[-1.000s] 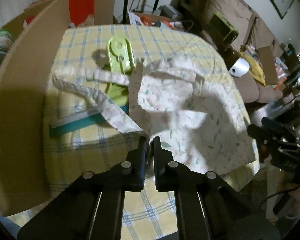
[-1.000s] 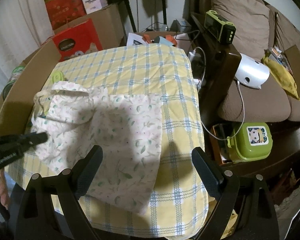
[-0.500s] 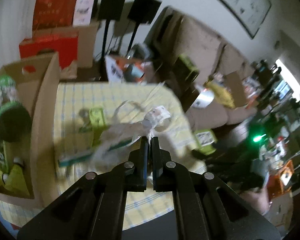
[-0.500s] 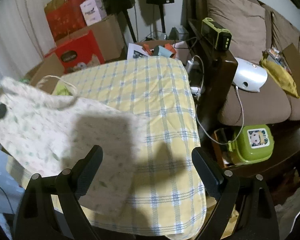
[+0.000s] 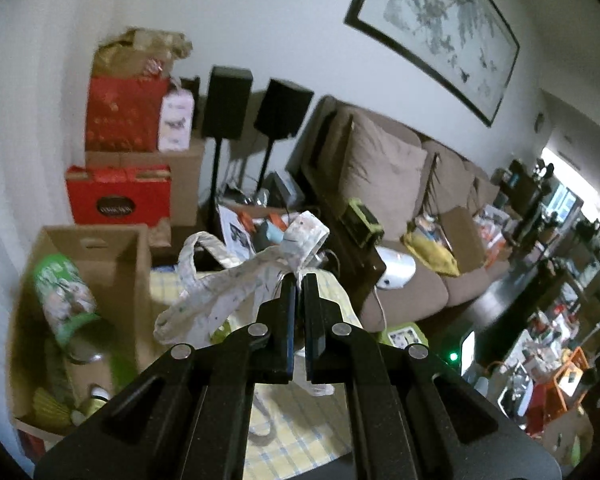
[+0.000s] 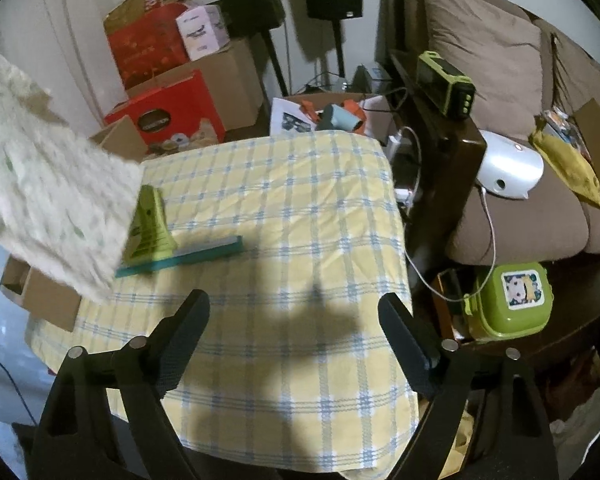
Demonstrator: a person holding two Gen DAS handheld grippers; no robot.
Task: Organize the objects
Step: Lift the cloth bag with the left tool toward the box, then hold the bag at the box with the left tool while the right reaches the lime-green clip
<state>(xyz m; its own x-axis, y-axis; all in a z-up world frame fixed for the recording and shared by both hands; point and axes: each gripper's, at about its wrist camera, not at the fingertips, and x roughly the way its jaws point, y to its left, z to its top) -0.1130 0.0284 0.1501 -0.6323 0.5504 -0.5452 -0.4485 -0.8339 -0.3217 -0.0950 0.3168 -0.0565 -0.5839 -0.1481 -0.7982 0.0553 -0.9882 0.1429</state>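
The left gripper is clamped on a white floral cloth bag, held above the yellow checked tablecloth. The right gripper, jaws apart and just narrowing, holds nothing. Carry the bag steadily toward the cardboard box at nine o'clock, keeping its straps from snagging.

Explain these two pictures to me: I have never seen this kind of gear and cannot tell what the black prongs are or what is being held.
No robot here: a person carries a two-finger gripper in each hand, and a wide-angle camera on each looks along its fingers.

One picture comes from the left gripper. It is shut on a floral cloth bag, lifted clear of the table. Beside it stands an open cardboard box holding a green canister.

The other comes from the right gripper. Its jaws have just been closing a little, but they stand open with nothing between them.

Below lies a table under a yellow checked cloth, with a green and teal squeegee on it. The blurred bag hangs at that picture's left edge.
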